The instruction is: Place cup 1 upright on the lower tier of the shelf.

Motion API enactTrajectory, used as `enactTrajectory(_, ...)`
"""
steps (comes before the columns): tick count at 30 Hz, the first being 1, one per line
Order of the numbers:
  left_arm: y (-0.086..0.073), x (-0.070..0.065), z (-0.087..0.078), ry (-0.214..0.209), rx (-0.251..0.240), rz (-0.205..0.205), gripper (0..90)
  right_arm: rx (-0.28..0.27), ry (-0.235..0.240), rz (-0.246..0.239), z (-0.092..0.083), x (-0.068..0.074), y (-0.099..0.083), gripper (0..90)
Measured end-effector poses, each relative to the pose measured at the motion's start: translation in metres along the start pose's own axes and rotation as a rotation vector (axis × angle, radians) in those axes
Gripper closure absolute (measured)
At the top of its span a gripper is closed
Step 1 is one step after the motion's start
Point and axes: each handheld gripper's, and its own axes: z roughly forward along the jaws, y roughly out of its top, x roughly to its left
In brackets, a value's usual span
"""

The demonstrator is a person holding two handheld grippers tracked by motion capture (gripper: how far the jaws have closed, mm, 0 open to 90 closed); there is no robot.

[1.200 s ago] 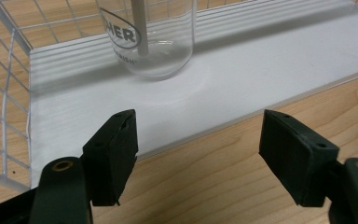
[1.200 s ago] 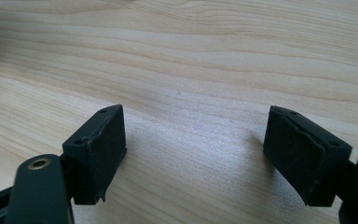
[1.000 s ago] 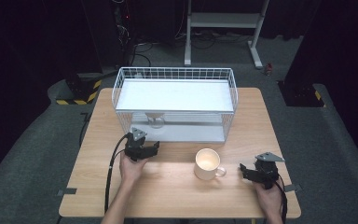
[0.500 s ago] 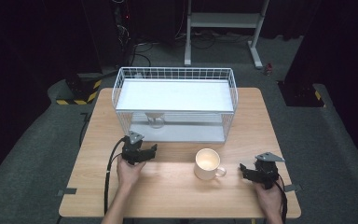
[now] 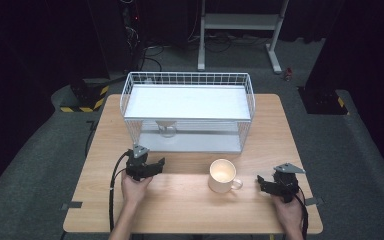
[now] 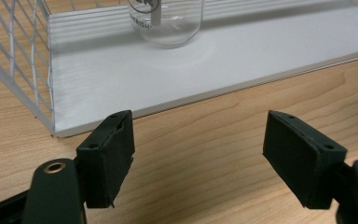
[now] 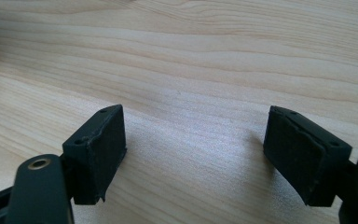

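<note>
Jaws on the left gripper (image 5: 156,163) stand apart with nothing between them and have just been opening. My guess is that this readies them for the glass (image 5: 167,128). It stands upright on the lower shelf (image 6: 214,60) of the wire rack (image 5: 187,75), near the shelf's front edge and left of its middle. The rack sits along the far edge of the table (image 5: 180,210), and its front side is open. That would explain why the gripper is held low and level in front of it, a little back from the shelf's left front corner.

The right gripper (image 5: 261,181) rests by the table's near right corner, jaws released and holding nothing, probably parked while the other hand works. The mug (image 5: 222,175) stands upright between the two grippers, nearer the right one, its handle turned toward that gripper.

The high view gives the whole layout: rack, mug and both hands. The left gripper view adds what that one blurs. It shows the left gripper (image 6: 200,140) empty over bare wood, the glass (image 6: 165,23) clear with print on it, and the shelf edge just ahead. In the right gripper view the right gripper (image 7: 196,140) spreads wide above plain tabletop.
</note>
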Motion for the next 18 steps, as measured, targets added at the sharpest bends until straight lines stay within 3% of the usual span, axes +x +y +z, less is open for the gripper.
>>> enactTrajectory(18,-0.023,-0.008,-0.019,0.026,-0.023,0.010,25.4,0.001,0.000,0.001,0.000,0.000,0.000,20.9)
